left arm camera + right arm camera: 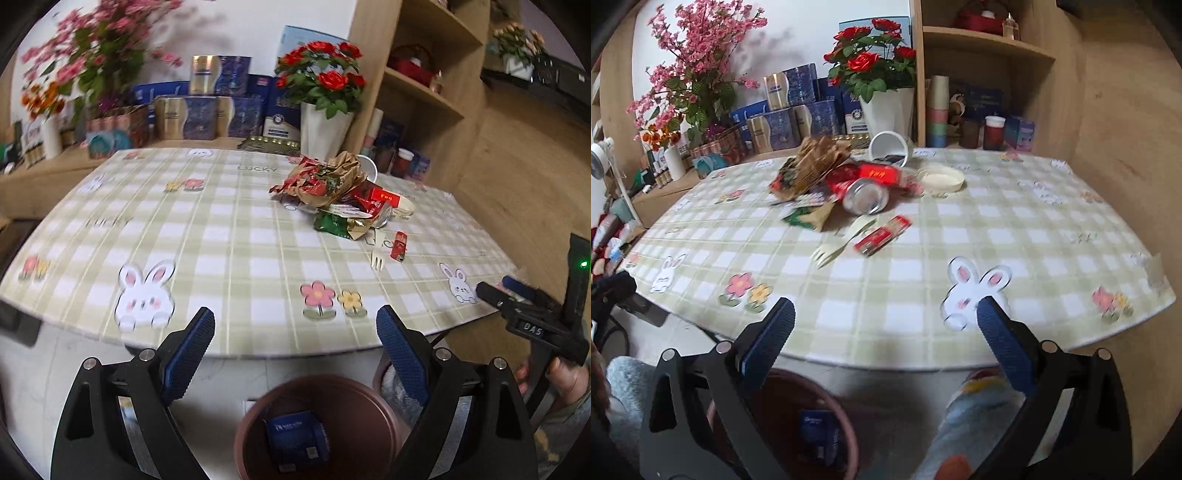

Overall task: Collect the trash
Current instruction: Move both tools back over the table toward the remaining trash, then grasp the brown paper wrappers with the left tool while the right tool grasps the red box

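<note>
Tablecloth [236, 236]: "LUCKY" printed. Right gripper [495, 291]: "DAS" label, left view only. Left gripper [295, 325] above bin [369, 398]; both grippers' jaws apart, empty.

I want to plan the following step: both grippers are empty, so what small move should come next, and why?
Probably reach the right gripper forward to the red packet beside the fork. It lies nearest, apart from the pile, and the bin below already holds a blue box.
</note>
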Demonstrator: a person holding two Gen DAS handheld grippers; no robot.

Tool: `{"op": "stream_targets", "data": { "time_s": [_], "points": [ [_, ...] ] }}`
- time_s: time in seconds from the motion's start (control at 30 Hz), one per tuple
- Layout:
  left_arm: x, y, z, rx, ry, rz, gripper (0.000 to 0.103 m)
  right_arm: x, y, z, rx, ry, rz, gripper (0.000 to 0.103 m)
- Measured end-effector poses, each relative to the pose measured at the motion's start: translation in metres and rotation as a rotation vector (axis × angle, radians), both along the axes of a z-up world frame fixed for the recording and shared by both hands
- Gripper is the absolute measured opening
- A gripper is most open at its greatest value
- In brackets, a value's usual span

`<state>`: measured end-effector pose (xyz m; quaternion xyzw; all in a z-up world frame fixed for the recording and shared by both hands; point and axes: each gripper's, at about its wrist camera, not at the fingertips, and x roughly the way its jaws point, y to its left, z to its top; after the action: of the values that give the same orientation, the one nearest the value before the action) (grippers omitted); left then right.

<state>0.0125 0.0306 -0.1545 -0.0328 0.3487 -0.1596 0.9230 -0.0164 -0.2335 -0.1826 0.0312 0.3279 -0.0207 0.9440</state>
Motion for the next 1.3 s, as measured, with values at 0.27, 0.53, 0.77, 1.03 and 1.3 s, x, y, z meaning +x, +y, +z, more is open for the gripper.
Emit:
{"op": "stream_targets", "data": {
  "time_s": [0.27, 0.53, 0.77, 1.03, 1.3],
  "points": [
    [0.076, -0.043, 0.013, 0.087, -0.016, -0.103, 0.087, 0.034, -0.028, 0.003, 0.010, 0.039, 0.019, 0.097],
    [0.179, -0.113, 0.012, 0.205, -0.024, -0.242, 0.087, 0.068, -0.053, 0.003, 0.044, 0.046, 0.001, 0.097],
    [0.246, -0.155, -0.011, 0.331, -0.004, -0.288, 0.082, 0.090, -0.074, 0.003, 0.086, 0.055, 0.003, 0.097],
    [0.261, -0.141, -0.010, 0.247, 0.075, -0.262, 0.049, 0.108, -0.082, 0.003, 0.082, 0.049, 0.028, 0.097],
    [0.216, -0.070, 0.038, 0.019, 0.016, -0.149, 0.049, 0.155, -0.071, 0.004, 0.134, 0.045, 0.071, 0.097]
  ]
}}
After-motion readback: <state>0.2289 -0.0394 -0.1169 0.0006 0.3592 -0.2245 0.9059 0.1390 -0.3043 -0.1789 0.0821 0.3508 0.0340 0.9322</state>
